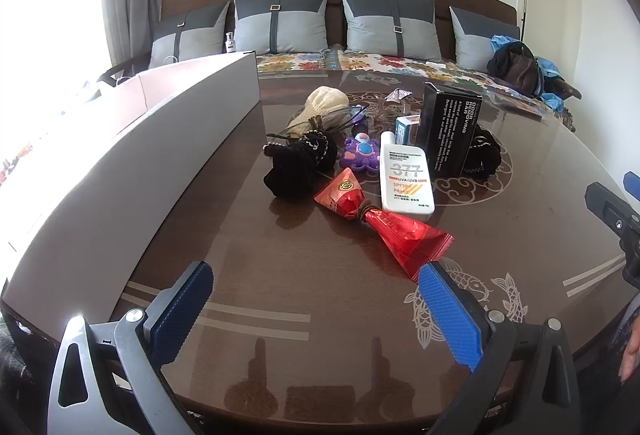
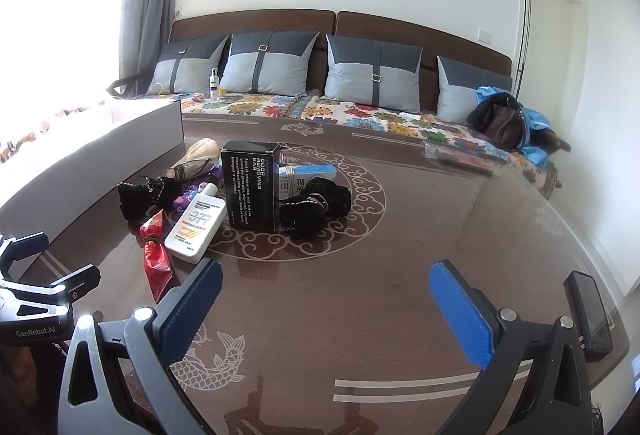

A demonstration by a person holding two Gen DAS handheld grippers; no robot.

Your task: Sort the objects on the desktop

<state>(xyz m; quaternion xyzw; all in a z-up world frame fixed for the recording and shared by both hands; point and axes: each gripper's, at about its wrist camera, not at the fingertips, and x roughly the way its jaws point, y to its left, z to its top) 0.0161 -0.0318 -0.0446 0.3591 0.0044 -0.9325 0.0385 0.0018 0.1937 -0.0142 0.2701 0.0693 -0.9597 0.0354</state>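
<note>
Left gripper (image 1: 316, 289): blue ribbed pads (image 1: 448, 315) on dark grey finger carriers, silver pivot screws, light grey linkage arms with triangular cut-outs. Right gripper (image 2: 326, 287): same build. White "GenRobot.AI" lettering (image 2: 35, 333) on the black housing at the right view's left edge.

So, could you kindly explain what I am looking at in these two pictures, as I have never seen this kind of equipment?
A person holds two handheld grippers, each with a fisheye camera looking along its blue-padded fingers. One picture is from the left gripper, the other from the right gripper. Both are open and hold nothing. On the brown table lie a red wrapper, a white sunscreen bottle, a black box, two black fabric pieces, a purple toy and a small blue box. A white bin stands at the left.
</note>
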